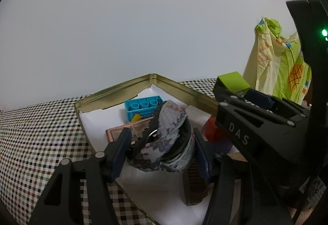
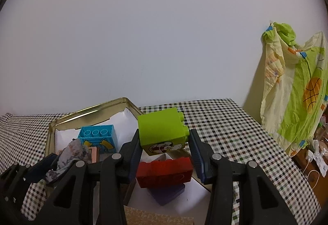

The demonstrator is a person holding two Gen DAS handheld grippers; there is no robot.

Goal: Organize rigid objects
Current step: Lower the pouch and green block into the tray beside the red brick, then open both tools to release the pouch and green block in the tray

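Both grippers are working over the gold tin on the checked tablecloth.

The right gripper is pinching a green block between its fingers, holding it in the air above a red block lying in the tin. The left gripper is clamping a patterned jar (its lid is tilted open) inside the tin, with a blue block sitting just behind it.
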